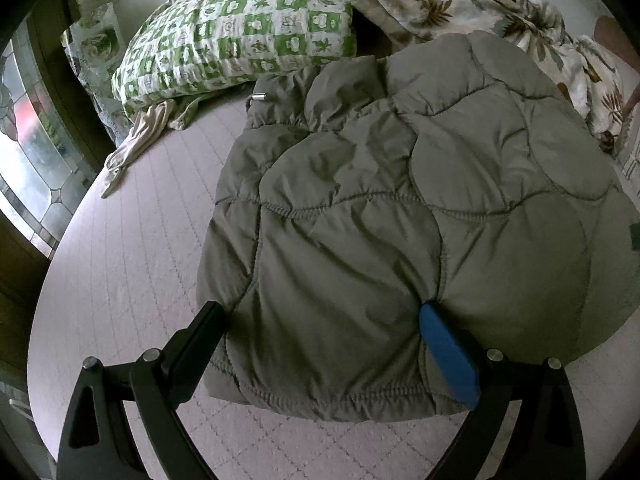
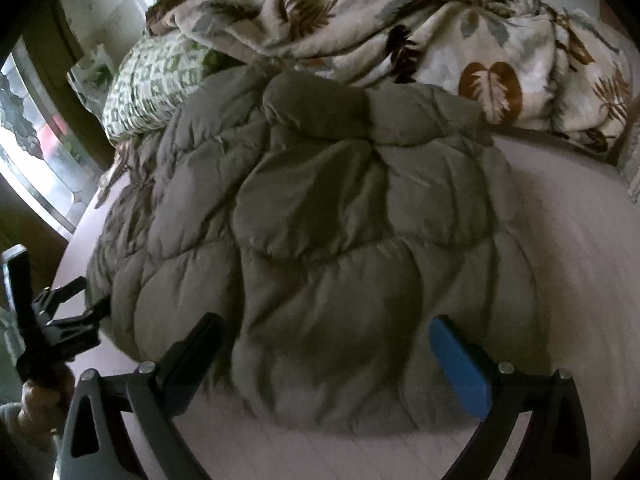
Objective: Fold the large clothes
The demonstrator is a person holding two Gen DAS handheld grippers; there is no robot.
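The left tool (image 1: 320, 320) has its two fingers spread wide, one black and one blue-padded, straddling the near edge of a grey-green quilted jacket (image 1: 400, 208); the blue pad presses into the puffy fabric while the black finger sits just at the jacket's left edge, so it is open, not clamped. The right tool (image 2: 326, 332) is likewise spread wide, its fingers resting at either side of the jacket's near hem without pinching anything. In the right wrist view the left tool also shows at the far left, held in a hand (image 2: 40, 396). The jacket lies on a bed (image 1: 132, 240) covered by a pale pink quilted sheet, gathered into a thick, rounded bundle, with a gathered edge and a small metal cord end (image 1: 262, 97) at its far left. Beyond it sit a green-and-white patterned pillow (image 1: 240, 36) and a crumpled leaf-print blanket (image 2: 420, 28). Judging by the compact, layered shape, the folding seems well along: the sleeves are not visible and are likely tucked in. What may remain is a last fold or a pressing flat, since the bundle is still puffy and uneven.
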